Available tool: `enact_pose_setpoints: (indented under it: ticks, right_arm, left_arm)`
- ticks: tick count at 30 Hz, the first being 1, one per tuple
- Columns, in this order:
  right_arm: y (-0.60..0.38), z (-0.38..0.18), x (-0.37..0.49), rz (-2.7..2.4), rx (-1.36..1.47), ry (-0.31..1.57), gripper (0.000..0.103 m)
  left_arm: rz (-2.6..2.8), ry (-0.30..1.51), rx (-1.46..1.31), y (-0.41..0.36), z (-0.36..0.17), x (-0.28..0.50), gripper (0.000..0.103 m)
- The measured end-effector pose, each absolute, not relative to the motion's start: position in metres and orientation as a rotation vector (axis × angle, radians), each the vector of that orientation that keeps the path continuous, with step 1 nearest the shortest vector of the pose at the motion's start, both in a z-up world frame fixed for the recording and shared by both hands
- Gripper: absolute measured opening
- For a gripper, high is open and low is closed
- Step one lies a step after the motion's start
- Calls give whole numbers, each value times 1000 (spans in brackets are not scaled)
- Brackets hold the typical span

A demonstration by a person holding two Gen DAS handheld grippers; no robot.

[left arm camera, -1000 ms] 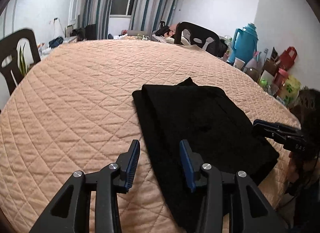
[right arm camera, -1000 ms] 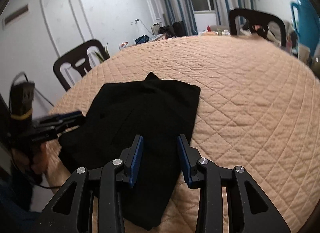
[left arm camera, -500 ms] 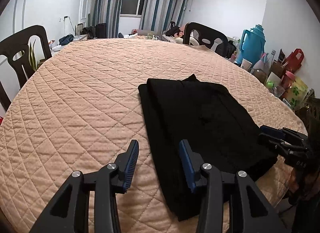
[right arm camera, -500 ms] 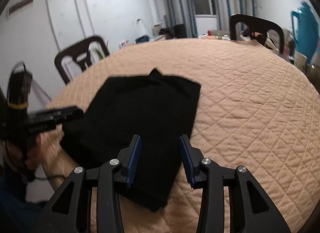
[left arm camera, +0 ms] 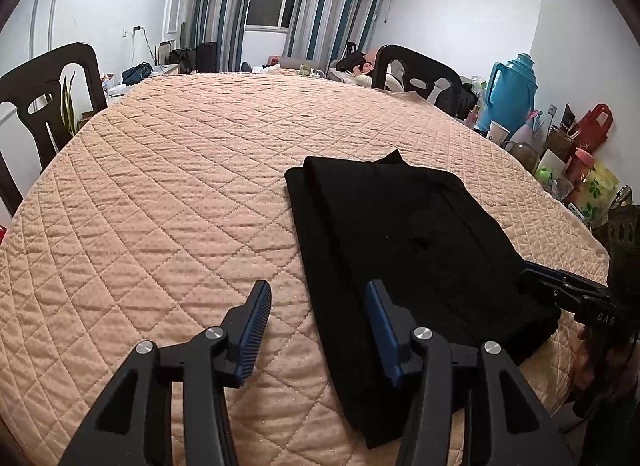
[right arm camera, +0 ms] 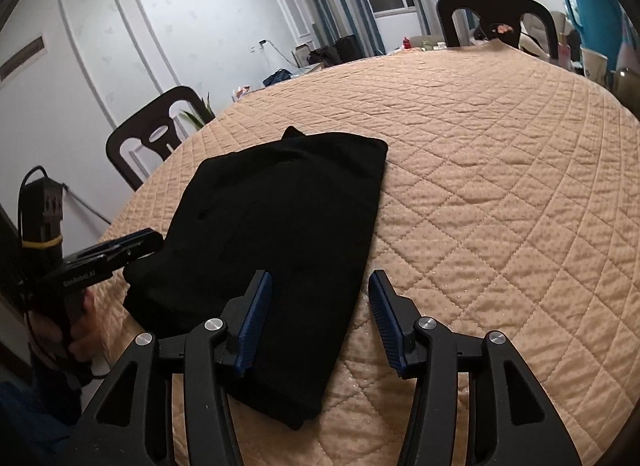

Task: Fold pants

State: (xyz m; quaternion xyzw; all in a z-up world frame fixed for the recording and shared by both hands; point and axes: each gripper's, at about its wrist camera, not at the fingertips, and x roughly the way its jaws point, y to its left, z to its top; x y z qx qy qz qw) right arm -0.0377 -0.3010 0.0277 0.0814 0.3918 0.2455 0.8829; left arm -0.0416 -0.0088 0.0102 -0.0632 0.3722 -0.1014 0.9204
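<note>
Both tools have just been spreading their jaws: in the left wrist view the left gripper (left arm camera: pixel 316 322) stands wider apart than a second ago, and in the right wrist view the right gripper (right arm camera: pixel 318 316) has widened more plainly, each with its blue pads clear of any cloth, so neither holds anything. The black pants (left arm camera: pixel 404 238) lie folded into a long flat stack on the table, at the centre right of the left view and the centre left of the right view, and the stack keeps the same shape and place as before; only the framing has shifted a little. The left tool's right finger overlaps the cloth's near left edge in its own view, with its left finger over bare quilt; whether it touches cannot be told. In the right view the left finger overlaps the cloth and the right finger lies over quilt. The table is covered with a peach quilted cloth (left arm camera: pixel 160 205) stitched in diamonds. Dark chairs (left arm camera: pixel 40 105) stand around it. At the far end are striped curtains (left arm camera: pixel 216 9) beside a window, and at the right edge of the left view a teal thermos (left arm camera: pixel 510 93) among bags and bottles.
</note>
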Motion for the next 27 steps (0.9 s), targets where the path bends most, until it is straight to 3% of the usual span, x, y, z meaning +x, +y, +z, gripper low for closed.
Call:
enact_pose_setpoints:
  ticks: [9, 15, 27]
  right_arm:
    - [-304, 32, -34, 480, 178, 810, 51]
    - [-305, 25, -20, 543, 263, 854, 51]
    - [-306, 23, -9, 599, 385, 901, 53]
  left_arm:
    - [-231, 767, -149, -10, 13, -35, 52]
    - [-324, 815, -276, -2, 0, -20, 65]
    - [-365, 836, -320, -18, 0, -23, 65]
